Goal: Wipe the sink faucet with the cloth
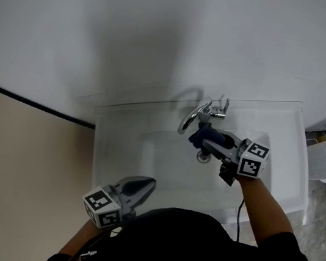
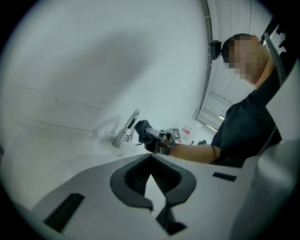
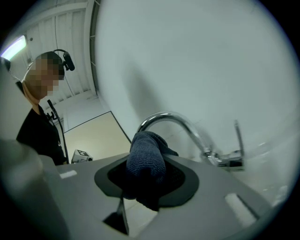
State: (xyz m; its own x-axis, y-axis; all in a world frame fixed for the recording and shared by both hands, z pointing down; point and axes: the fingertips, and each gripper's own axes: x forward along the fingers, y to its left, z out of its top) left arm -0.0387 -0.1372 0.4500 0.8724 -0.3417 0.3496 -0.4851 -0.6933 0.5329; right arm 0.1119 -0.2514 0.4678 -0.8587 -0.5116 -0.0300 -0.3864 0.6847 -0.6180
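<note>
Right claw [image 1: 209, 142] grips the cloth [image 3: 146, 161] at the faucet [image 3: 180, 123] spout. Left claw [image 2: 150, 177] is closed, empty and well apart. Wiping looks under way; base and handle likely remain.

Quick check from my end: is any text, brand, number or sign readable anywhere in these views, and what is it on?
No readable text in any view.
Right marker cube, left marker cube: black-and-white square patterns only, no letters or digits.
Red-and-white patch in the background of the left gripper view: too small to read.
Faucet, cloth: no brand or tag visible.
</note>
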